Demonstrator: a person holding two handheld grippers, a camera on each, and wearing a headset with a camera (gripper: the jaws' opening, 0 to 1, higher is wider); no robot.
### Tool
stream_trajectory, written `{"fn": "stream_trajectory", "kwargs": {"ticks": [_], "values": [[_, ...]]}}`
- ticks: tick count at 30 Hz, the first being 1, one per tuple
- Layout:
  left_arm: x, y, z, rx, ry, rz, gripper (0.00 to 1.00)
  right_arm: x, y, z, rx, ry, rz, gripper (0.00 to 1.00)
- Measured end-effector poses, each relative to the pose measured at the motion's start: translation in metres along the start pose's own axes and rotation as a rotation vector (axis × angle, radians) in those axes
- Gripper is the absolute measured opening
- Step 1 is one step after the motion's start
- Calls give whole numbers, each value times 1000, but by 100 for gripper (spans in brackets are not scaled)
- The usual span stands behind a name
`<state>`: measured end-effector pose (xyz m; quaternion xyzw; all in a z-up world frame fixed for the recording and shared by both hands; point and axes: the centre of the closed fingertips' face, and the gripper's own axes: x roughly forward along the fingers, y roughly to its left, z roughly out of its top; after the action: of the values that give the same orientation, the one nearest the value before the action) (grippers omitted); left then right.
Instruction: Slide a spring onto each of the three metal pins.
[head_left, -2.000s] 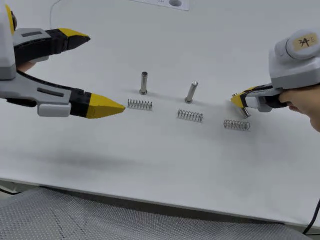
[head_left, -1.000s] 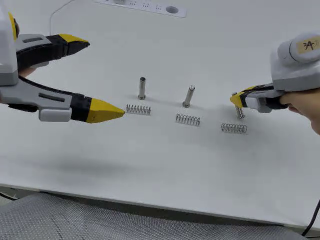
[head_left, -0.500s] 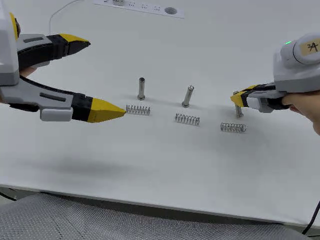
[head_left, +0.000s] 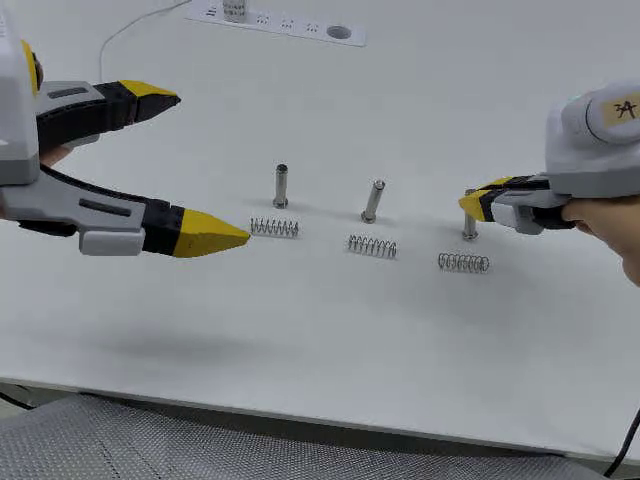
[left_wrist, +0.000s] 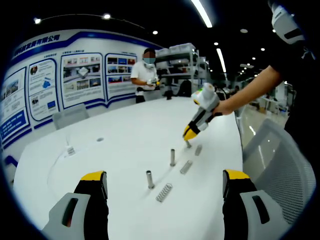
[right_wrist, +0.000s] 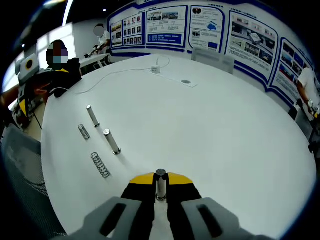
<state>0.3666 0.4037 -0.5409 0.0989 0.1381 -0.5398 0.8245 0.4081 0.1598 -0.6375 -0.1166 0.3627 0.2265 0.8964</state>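
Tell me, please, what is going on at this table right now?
A person works at a white table with a gripper in each hand. Three metal pins stand in a row: the left pin, the middle pin and the right pin. A spring lies flat in front of each: left spring, middle spring, right spring. None is on a pin yet. The right gripper is shut on the right pin's top, while the left gripper, jaws wide open, hovers beside the left spring.

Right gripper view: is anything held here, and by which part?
The right gripper is shut on a pin, jaws closed on its upper shaft just under the head.
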Motion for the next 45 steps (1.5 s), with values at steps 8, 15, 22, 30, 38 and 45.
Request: {"fn": "stream_trajectory", "kwargs": {"ticks": [8,15,22,30,38,45], "values": [[1,-3,0,-4,4,0,98,-5,3,1,24,-77,-3,8],[3,-7,0,-4,12,-5,98,-7,4,0,29,-129,1,8],[4,-9,2,4,20,-7,98,-3,1,4,47,-160,-3,8],[3,-7,0,-3,18,-1,98,-13,1,-2,68,-174,-5,8],[5,-10,0,-6,14,-11,98,-12,1,-2,70,-162,-7,9],[3,-8,1,-8,6,-3,97,-12,0,-2,61,-154,-10,9]]}}
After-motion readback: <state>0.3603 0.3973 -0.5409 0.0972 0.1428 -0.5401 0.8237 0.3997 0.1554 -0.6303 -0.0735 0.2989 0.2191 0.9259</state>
